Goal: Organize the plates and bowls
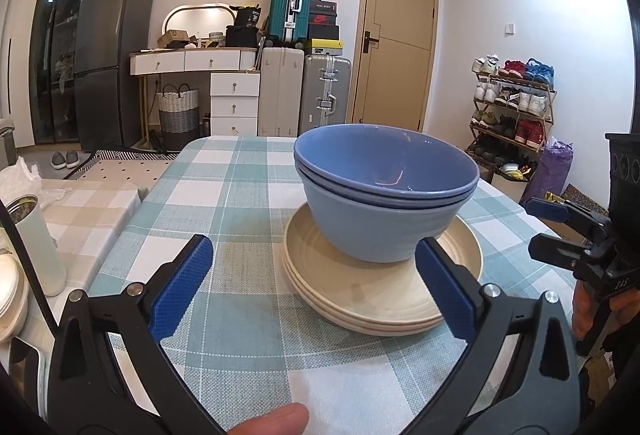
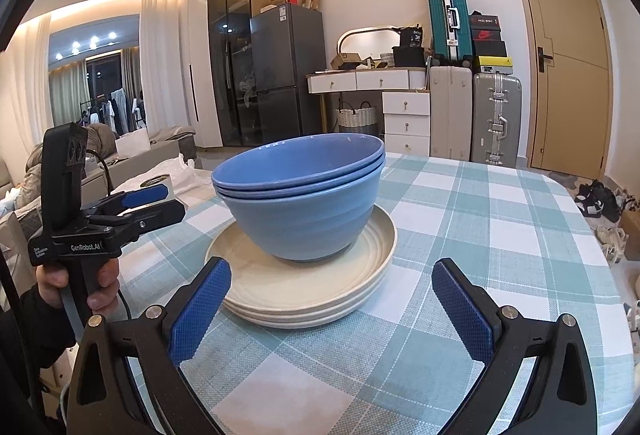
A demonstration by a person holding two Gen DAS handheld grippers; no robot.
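Nested blue bowls (image 1: 384, 195) rest on a stack of cream plates (image 1: 380, 295) at the middle of the checked tablecloth (image 1: 240, 195). Left gripper (image 1: 316, 287) and right gripper (image 2: 332, 311) both gape wide and hold nothing, facing the stack from either side. The stacking looks complete; any further lift should probably clamp a rim squarely, since glazed, rounded walls may slip against ribbed blue pads (image 2: 200, 311).
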